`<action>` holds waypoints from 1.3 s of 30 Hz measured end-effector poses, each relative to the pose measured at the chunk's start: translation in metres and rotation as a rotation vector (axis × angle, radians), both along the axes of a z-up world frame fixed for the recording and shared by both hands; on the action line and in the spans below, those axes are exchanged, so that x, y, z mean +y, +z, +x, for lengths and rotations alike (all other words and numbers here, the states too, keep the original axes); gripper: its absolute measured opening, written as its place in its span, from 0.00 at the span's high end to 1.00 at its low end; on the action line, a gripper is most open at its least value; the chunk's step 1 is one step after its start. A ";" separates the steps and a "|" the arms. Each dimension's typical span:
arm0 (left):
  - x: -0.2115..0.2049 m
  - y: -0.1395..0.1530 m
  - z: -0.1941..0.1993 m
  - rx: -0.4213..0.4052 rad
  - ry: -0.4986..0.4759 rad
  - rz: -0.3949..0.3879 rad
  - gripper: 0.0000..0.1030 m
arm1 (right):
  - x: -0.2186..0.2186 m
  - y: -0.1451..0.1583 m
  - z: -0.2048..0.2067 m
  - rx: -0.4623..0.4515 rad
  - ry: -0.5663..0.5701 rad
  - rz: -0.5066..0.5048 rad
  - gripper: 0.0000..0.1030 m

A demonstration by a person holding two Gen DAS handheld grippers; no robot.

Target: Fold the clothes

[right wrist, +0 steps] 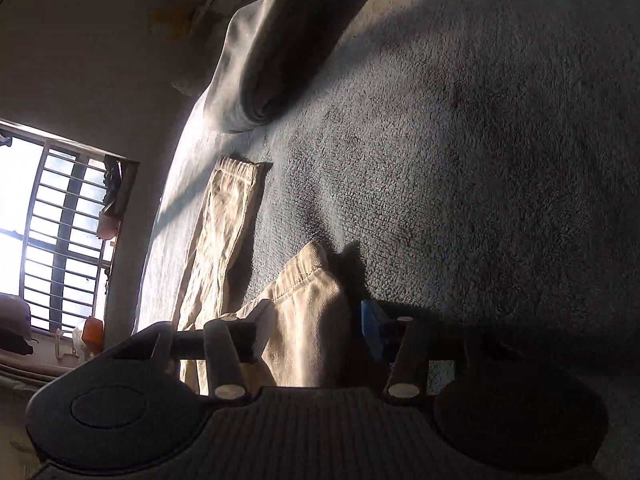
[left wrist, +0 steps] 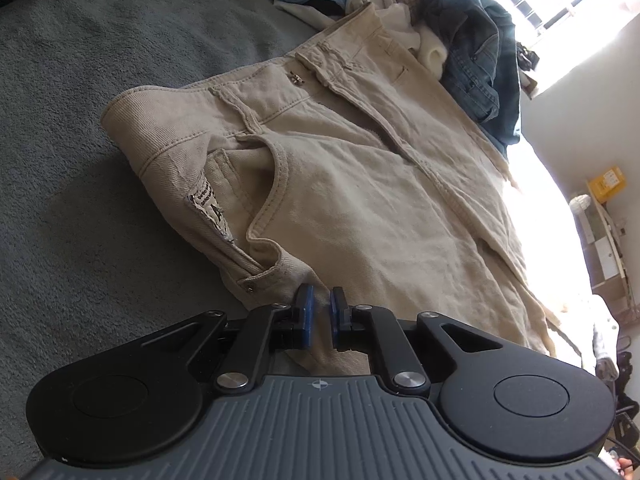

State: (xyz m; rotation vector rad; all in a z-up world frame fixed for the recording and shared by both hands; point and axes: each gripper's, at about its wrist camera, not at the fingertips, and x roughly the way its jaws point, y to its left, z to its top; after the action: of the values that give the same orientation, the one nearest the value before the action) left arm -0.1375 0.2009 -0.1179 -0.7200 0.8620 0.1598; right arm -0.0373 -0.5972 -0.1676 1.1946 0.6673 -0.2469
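**Thin pinch at the waist, loose hem at the cuff**

My left tongs [left wrist: 321,312] are nearly closed on the side seam of the beige trousers [left wrist: 360,200], just below the pocket. Only a thin bite of cloth sits between the pads, so I judge it could slip out on a hard pull.

My right tongs [right wrist: 316,324] stand partly open around one trouser leg's hem [right wrist: 308,280]; I can't tell whether the pads press it yet. Lifting now might leave that leg behind and skew the fold.

The trousers lie flat on the grey bed cover [right wrist: 460,160]. There is open cover to the right of the hem, but a pile of clothes [left wrist: 400,8] crowds the waistband and the bed's bright edge runs along the other leg [right wrist: 224,216].
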 end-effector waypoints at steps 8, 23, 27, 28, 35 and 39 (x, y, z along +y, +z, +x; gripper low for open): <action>-0.002 -0.001 0.005 0.014 0.024 -0.004 0.92 | 0.022 0.035 0.028 -0.040 0.099 -0.113 0.96; 0.007 0.002 -0.016 -0.062 0.042 -0.065 0.94 | 0.020 0.183 -0.067 -0.276 0.061 -0.335 0.96; 0.015 -0.004 -0.022 -0.055 0.052 -0.088 0.95 | 0.004 0.120 -0.142 -0.124 -0.078 -0.275 0.96; 0.016 -0.006 -0.022 -0.045 0.055 -0.095 0.95 | -0.001 0.093 -0.156 -0.059 -0.116 -0.249 0.96; 0.022 -0.012 -0.015 -0.020 0.005 -0.129 0.94 | -0.017 -0.017 -0.200 0.007 -0.314 0.086 0.94; 0.023 -0.012 -0.017 -0.024 -0.001 -0.132 0.94 | -0.024 0.017 -0.186 0.116 -0.281 -0.116 0.83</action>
State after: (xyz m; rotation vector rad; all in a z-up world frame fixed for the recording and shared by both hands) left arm -0.1544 0.2240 -0.1299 -0.8435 0.8556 0.0934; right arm -0.2233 -0.6210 -0.1502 1.1667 0.5754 -0.5870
